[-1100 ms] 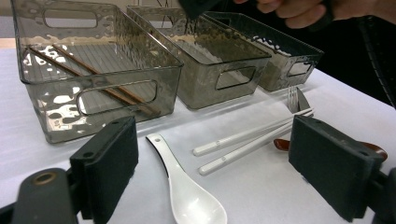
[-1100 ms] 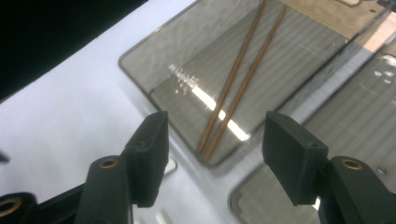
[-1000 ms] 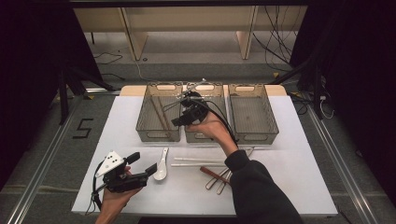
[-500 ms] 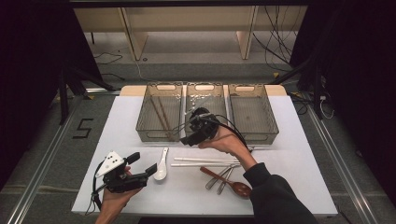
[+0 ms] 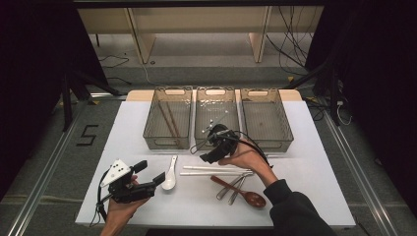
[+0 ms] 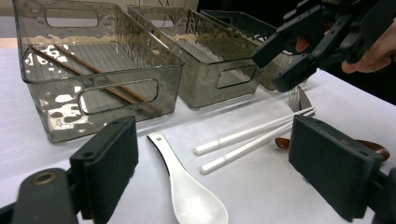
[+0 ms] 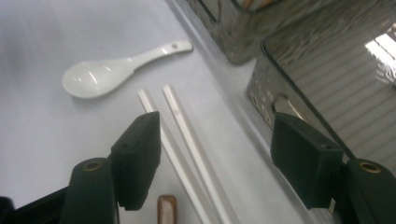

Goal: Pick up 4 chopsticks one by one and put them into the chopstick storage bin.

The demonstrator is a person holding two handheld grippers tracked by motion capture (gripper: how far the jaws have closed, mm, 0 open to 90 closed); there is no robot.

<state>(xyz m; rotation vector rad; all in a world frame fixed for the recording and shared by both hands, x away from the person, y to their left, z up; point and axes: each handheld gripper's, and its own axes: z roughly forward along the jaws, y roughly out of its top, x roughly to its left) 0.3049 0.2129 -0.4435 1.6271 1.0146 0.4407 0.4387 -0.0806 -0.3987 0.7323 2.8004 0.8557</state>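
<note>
White tabletop, near edge: the left gripper (image 5: 147, 183) rests with jaws apart beside the white spoon (image 5: 169, 175). Farther in, the right gripper (image 5: 210, 153), jaws just widened and empty, hangs over the white chopsticks (image 5: 216, 170). Judged step: reaching to pick; next, straddle both sticks, clamp, carry to a bin (image 5: 168, 140).

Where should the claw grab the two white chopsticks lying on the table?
Probably near the middle of the white chopsticks, coming straight down from above. They lie flat, side by side and almost touching, so one jaw in front of the pair and one behind could pinch both together. The right claw, open, hovers just over their left part, beside the white spoon.
</note>
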